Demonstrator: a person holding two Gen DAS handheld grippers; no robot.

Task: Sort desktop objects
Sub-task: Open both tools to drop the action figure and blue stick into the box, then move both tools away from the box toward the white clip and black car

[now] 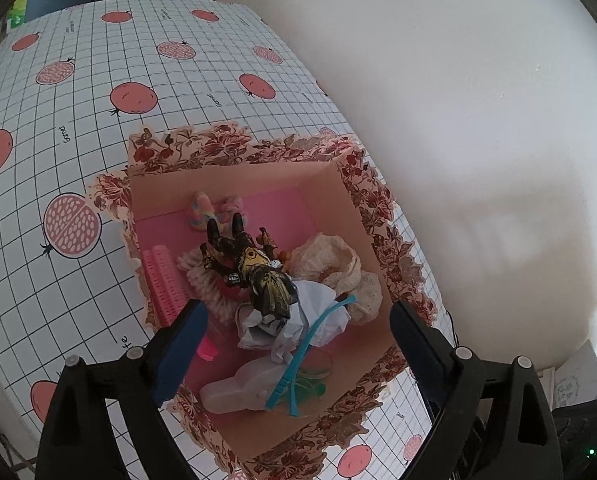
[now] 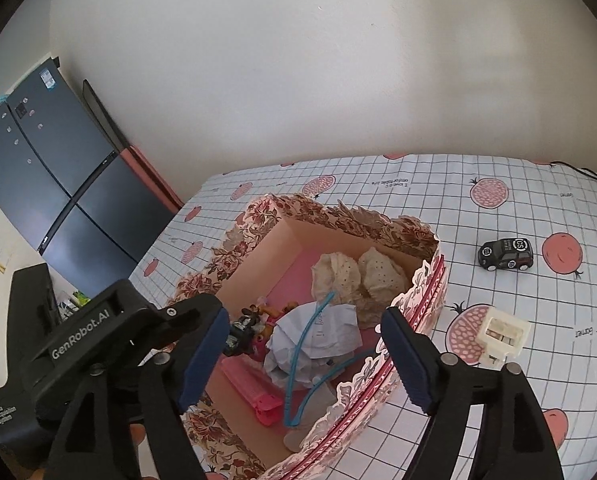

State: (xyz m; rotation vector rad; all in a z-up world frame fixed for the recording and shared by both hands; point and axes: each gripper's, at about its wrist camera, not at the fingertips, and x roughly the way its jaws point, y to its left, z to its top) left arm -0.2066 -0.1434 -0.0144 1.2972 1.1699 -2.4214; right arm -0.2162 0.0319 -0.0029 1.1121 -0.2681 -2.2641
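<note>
An open box with floral flaps (image 1: 234, 152) (image 2: 338, 216) and a pink floor stands on the gridded tablecloth. In it lie a black-and-gold toy figure (image 1: 258, 272) (image 2: 244, 326), crumpled white paper (image 1: 318, 312) (image 2: 318, 340) with a blue strap (image 1: 318, 332) (image 2: 298, 352) across it, cream lace cloth (image 1: 338, 264) (image 2: 358, 276), a pink ribbed piece (image 1: 162, 280) (image 2: 254, 392) and a translucent bottle (image 1: 238, 392). My left gripper (image 1: 298, 312) hangs open above the box with nothing between its pads. My right gripper (image 2: 304, 312) is open over the same box, also holding nothing.
A black toy car (image 2: 506, 254) and a small white boxy piece (image 2: 502, 336) lie on the tablecloth (image 2: 498, 200) right of the box. A white wall runs behind the table. A dark fridge (image 2: 38, 168) stands at far left. The left gripper's body (image 2: 78, 332) sits close beside my right one.
</note>
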